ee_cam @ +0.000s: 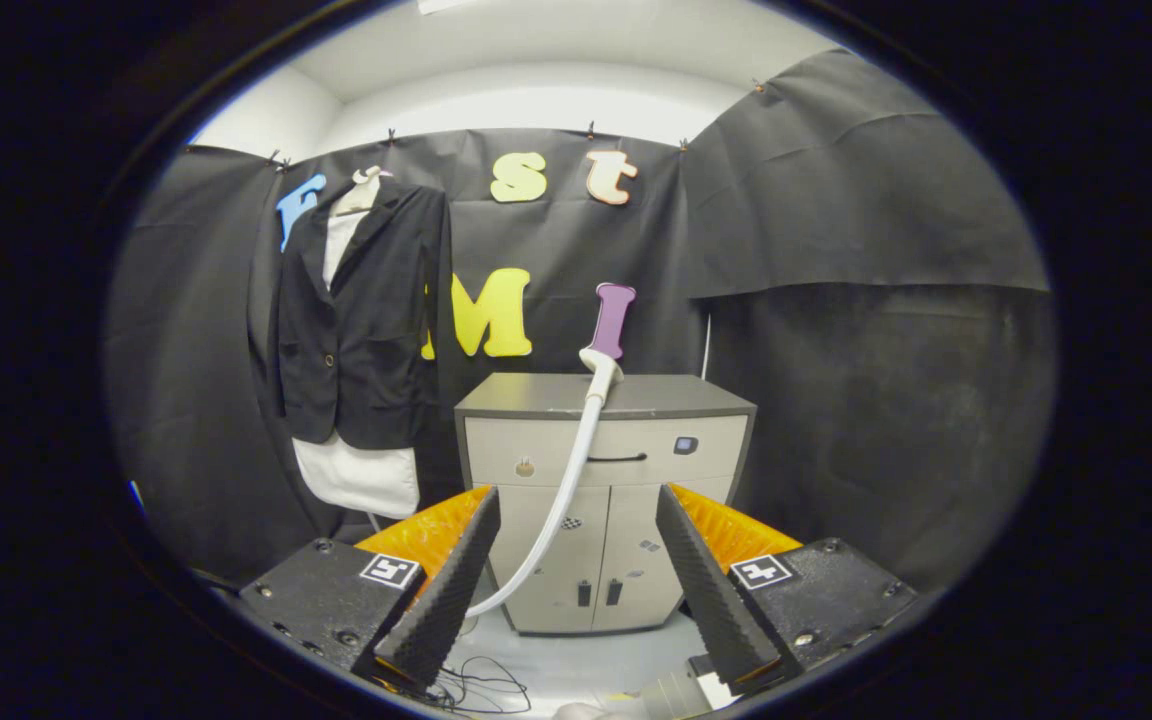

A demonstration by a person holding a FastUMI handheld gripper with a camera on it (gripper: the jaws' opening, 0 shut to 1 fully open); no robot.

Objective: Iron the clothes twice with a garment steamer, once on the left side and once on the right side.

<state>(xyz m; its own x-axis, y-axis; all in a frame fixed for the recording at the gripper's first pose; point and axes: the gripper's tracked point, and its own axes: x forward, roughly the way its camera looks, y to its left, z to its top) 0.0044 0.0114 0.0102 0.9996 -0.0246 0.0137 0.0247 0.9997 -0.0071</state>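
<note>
Gripper (578, 545): fingers spread wide at the bottom of the frame, nothing between the pads, touching nothing.
Fingers (446, 590): ridged inner faces turned toward each other; each sits on a block with a small square marker on top.
Between fingers: the cabinet's lower doors and a stretch of the hose show in the gap, both well beyond the tips.
Hose (564, 490): pale, runs from low beside the left finger up in a curve across the cabinet front to its top edge.
Steamer head (608, 330): centre of frame, upright at the hose's upper end; it seems to rest on the cabinet top, though the contact is hard to make out. Apart from the gripper.
Cabinet (536, 400): centre, grey top, pale front, one drawer with a dark handle above two doors. All shut, so contents hidden.
Jacket (361, 320): upper left of the frame, dark, hanging on a hanger against the booth wall, left of the cabinet and well beyond the fingers.
Shirt (361, 475): white, worn under the jacket; collar shows at the neck, hem hangs below the jacket.
Cables (481, 690): thin dark loops on the pale floor, bottom centre, just by the left fingertip.
In the way: the cabinet and hose stand ahead of the fingers; jacket lies off to their left.
</note>
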